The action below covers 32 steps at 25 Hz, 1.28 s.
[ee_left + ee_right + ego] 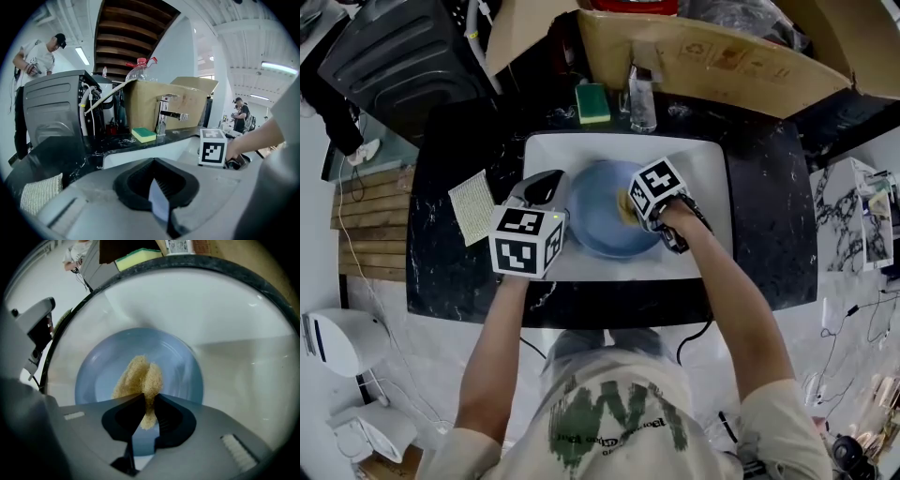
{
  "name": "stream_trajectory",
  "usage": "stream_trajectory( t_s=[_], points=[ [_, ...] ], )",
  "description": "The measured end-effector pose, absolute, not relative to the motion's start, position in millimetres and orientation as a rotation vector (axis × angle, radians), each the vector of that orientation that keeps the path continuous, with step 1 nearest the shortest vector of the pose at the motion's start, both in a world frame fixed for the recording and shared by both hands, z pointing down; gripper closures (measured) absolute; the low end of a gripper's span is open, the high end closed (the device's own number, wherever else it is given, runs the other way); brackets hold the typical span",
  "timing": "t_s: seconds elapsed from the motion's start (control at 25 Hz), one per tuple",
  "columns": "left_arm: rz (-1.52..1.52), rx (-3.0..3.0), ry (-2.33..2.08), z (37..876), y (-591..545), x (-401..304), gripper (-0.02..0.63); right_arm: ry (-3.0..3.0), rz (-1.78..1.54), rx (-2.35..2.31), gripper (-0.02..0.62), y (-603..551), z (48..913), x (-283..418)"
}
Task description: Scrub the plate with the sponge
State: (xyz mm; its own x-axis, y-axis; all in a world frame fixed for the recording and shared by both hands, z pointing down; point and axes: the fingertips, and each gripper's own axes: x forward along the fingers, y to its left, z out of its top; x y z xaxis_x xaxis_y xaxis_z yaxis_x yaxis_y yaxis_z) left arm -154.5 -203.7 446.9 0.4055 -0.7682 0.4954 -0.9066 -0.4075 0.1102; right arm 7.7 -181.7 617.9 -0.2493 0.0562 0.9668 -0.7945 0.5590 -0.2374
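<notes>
A light-blue plate [598,230] lies in the white sink [708,164]. My left gripper [562,199] is at the plate's left rim and is shut on it; the thin blue plate edge [159,206] shows between its jaws in the left gripper view. My right gripper [632,206] is over the plate's right half, shut on a tan fibrous sponge [138,376] whose free end presses on the plate [180,369]. The right gripper [147,405] points down into the dish. Its marker cube [213,147] shows in the left gripper view.
A green-and-yellow sponge [592,103] lies on the black counter behind the sink, next to the faucet [642,94]. A cardboard box [703,56] stands behind them, a black appliance [403,52] at back left, a woven cloth [473,206] left of the sink. People stand far off.
</notes>
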Motion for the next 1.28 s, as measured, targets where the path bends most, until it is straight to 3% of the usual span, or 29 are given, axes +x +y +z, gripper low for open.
stream_trajectory(
  t_s=[0.88,1.28],
  points=[
    [0.536,2.226,-1.523,451,-202,-148,0.607,-1.643,0.847,0.581,0.534,-188,616,37],
    [0.531,2.217,-1.545,447,-196,-153,0.607,-1.808,0.919,0.538,0.534,-200,583,-13]
  ],
)
